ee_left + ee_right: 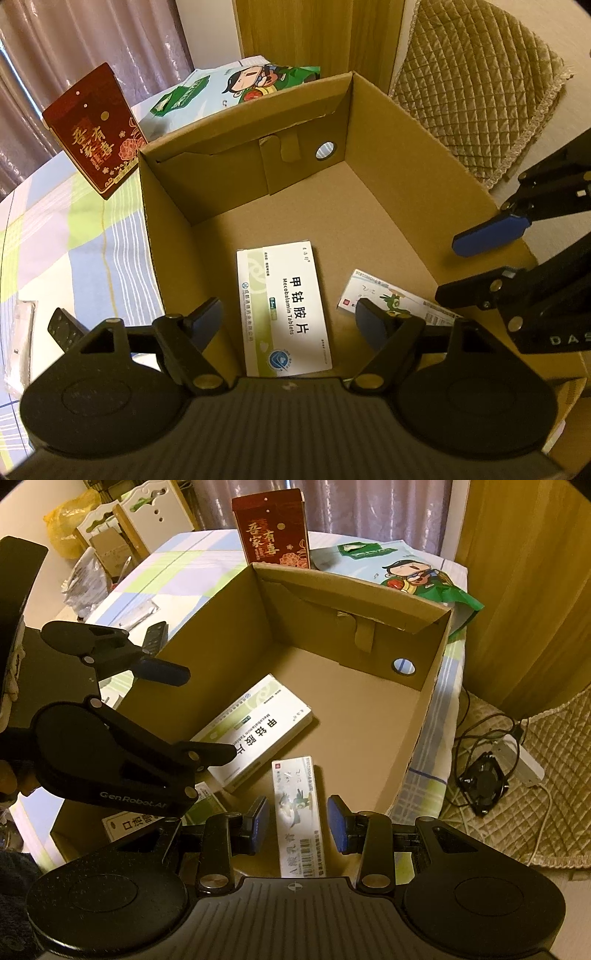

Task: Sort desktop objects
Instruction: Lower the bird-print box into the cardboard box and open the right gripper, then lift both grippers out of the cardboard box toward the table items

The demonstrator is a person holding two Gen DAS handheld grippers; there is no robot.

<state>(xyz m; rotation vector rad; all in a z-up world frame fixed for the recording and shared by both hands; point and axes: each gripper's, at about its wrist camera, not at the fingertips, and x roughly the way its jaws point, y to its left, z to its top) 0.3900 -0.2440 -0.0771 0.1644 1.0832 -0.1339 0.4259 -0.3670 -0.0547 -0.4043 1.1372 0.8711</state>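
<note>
Cardboard, plain brown and open-topped: the box point(424, 206) sits on the table point(74, 236) and both claws hang over its mouth. The left claw point(291, 319) is spread wide and holds nothing; directly ahead of it and below, between its blue pads, the white Mecobalamin tablet carton point(282, 306) lies flat on the box floor. The right claw point(297, 825) is also parted and empty, with the narrow ointment carton point(299, 819) lying lengthwise on the floor beneath the gap between its fingers (whether a pad grazes it I cannot tell). In the right wrist view the left claw reaches in from the left of the right one, its lower finger crossing over the tablet carton.

Both cartons look already sorted into the box, so the work left seems to lie outside it: beyond the far wall, ahead of the claws, stand a red gift box point(94, 129) and a cartoon-printed bag point(236, 88), and a dark remote point(155, 635) lies on the table to the left.

The risks come from crowding. The two claws are close together over one opening, so lifting out carelessly could knock them together or catch a finger on the box rim and drag the box across the cloth. The tall red gift box could topple if nudged.
</note>
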